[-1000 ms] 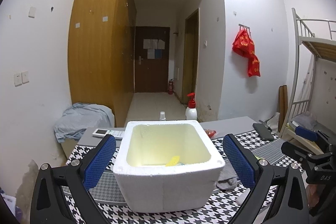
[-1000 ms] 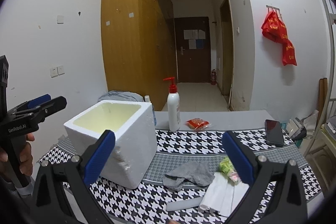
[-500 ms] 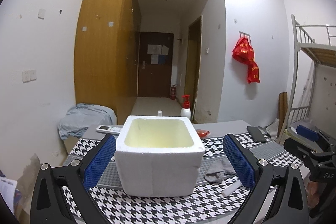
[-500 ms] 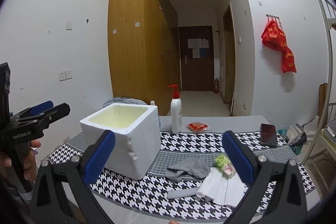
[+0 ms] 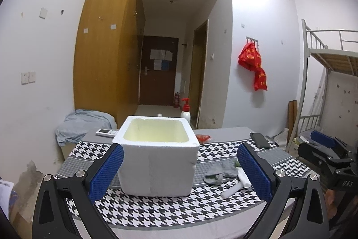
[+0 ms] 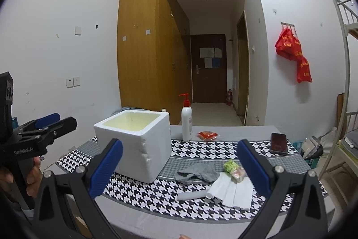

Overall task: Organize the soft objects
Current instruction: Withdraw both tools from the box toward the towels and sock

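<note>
A white foam box (image 5: 157, 156) (image 6: 134, 142) stands open-topped on the houndstooth table cloth (image 5: 156, 209) (image 6: 156, 192). To its right lie a grey sock (image 5: 220, 171) (image 6: 198, 173), a white folded cloth (image 6: 232, 189), a grey roll (image 6: 191, 195) (image 5: 232, 189) and a green-and-pink soft item (image 6: 233, 167). My left gripper (image 5: 180, 169) is open in front of the box, holding nothing. My right gripper (image 6: 179, 168) is open too, short of the sock and cloth. Each gripper shows at the edge of the other's view.
A pump bottle (image 6: 186, 124), a red packet (image 6: 207, 135) and a dark phone (image 6: 278, 143) sit toward the table's back. A remote (image 5: 106, 132) lies behind the box. A bunk bed frame (image 5: 324, 73) is at the right, a wardrobe (image 5: 107, 55) at the left.
Both grippers have drawn back and up from the table, so the box and soft items look smaller and farther. The box's floor is out of sight now. Both stay open.
</note>
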A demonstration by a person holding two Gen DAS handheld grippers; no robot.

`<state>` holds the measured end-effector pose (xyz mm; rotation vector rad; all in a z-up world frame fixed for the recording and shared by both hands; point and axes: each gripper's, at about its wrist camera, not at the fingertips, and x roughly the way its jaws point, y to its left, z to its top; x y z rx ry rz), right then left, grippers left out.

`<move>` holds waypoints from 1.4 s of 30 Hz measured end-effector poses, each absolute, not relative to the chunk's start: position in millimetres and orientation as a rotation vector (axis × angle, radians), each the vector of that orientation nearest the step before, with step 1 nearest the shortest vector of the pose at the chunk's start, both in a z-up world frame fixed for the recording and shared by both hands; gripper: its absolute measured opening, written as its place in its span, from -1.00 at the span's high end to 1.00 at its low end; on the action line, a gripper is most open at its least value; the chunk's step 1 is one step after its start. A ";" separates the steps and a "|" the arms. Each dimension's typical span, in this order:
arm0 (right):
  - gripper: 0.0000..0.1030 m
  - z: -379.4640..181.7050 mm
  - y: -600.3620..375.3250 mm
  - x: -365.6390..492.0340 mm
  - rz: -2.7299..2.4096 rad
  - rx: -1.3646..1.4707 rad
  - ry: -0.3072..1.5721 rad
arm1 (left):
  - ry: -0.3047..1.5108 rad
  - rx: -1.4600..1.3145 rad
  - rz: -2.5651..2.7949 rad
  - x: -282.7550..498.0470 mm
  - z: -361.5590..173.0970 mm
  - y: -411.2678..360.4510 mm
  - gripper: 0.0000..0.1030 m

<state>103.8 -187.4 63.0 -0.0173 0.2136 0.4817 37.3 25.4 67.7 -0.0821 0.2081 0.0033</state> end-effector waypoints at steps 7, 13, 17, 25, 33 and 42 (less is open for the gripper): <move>-0.99 51.1 -193.7 92.4 0.481 -0.017 0.201 | 0.187 -0.070 0.031 26.2 52.7 15.9 -0.98; -0.99 39.5 -194.9 92.2 0.468 -0.024 0.200 | 0.180 -0.084 0.013 22.5 35.2 10.1 -0.98; -0.99 29.3 -193.7 96.4 0.450 -0.031 0.220 | 0.189 -0.073 -0.009 27.7 25.8 2.9 -0.98; -0.99 13.3 -201.5 104.2 0.404 -0.012 0.231 | 0.209 -0.073 -0.068 46.0 13.2 -4.5 -0.98; -0.99 -0.3 -221.2 121.8 0.347 0.016 0.271 | 0.264 -0.045 -0.121 76.5 -0.2 -23.9 -0.98; -0.99 -14.8 -240.9 139.7 0.292 0.033 0.313 | 0.325 -0.011 -0.180 101.5 -13.8 -40.7 -0.98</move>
